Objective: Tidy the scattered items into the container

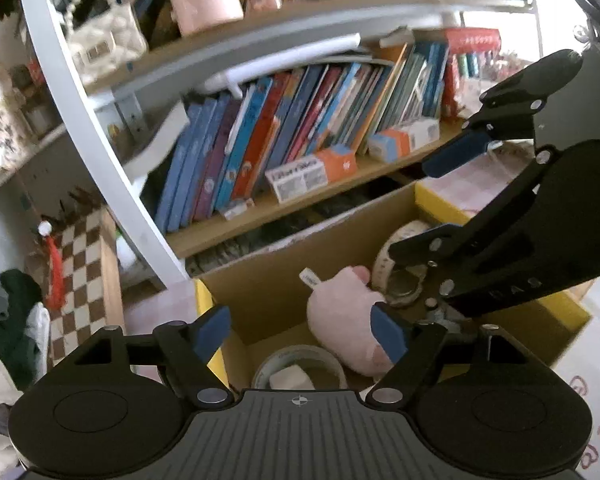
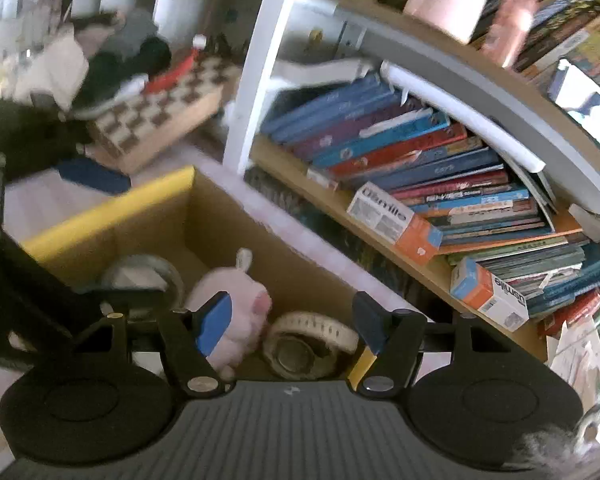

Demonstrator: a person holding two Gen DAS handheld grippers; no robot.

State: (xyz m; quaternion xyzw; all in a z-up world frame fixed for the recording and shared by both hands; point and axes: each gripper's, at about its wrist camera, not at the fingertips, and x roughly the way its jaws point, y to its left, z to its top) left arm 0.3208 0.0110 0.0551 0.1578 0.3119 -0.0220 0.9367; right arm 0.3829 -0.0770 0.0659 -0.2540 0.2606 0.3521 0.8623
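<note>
Both the left gripper (image 1: 300,330) and right gripper (image 2: 290,318) are hovering wide and empty over the cardboard box (image 1: 276,280), where the pink plush (image 1: 350,316) is lying directly beneath them, risking the crowded tools colliding.

We saw leaning books (image 1: 296,132) on a wooden shelf (image 1: 260,216), two orange-white cartons (image 2: 396,222) before them, a checkered board (image 1: 80,268), a white quilted bag (image 1: 104,40), and piled clothes (image 2: 112,60).
</note>
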